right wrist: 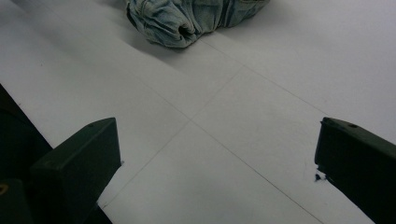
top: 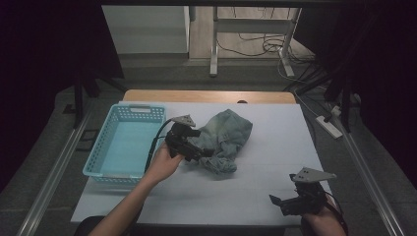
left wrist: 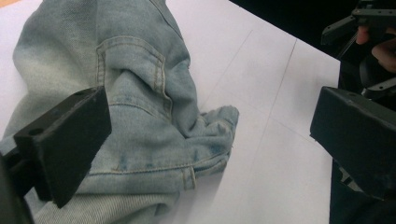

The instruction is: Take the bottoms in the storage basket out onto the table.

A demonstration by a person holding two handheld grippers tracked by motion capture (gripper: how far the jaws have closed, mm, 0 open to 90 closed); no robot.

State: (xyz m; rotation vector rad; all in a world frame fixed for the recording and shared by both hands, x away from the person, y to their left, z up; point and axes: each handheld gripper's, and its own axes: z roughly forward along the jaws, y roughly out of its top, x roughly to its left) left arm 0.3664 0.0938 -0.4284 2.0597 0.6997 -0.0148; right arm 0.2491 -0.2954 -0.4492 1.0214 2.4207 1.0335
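A crumpled pair of light blue jeans (top: 225, 136) lies in the middle of the white-covered table (top: 280, 147). My left gripper (top: 200, 143), held in a hand, sits at the jeans' left side with its jaws wide apart and pointing into the cloth. In the left gripper view the denim (left wrist: 140, 116) with a pocket seam lies between and under the open jaws of the left gripper (left wrist: 210, 126). My right gripper (top: 277, 202) rests open near the table's front right edge, far from the jeans. The right gripper (right wrist: 217, 144) is over bare sheet, with the jeans (right wrist: 187, 18) ahead.
A light blue plastic basket (top: 96, 152) stands at the table's left side, just left of my left hand. The other hand with its gripper (left wrist: 369, 28) appears at the far right in the left gripper view. Cables and table legs lie on the floor beyond.
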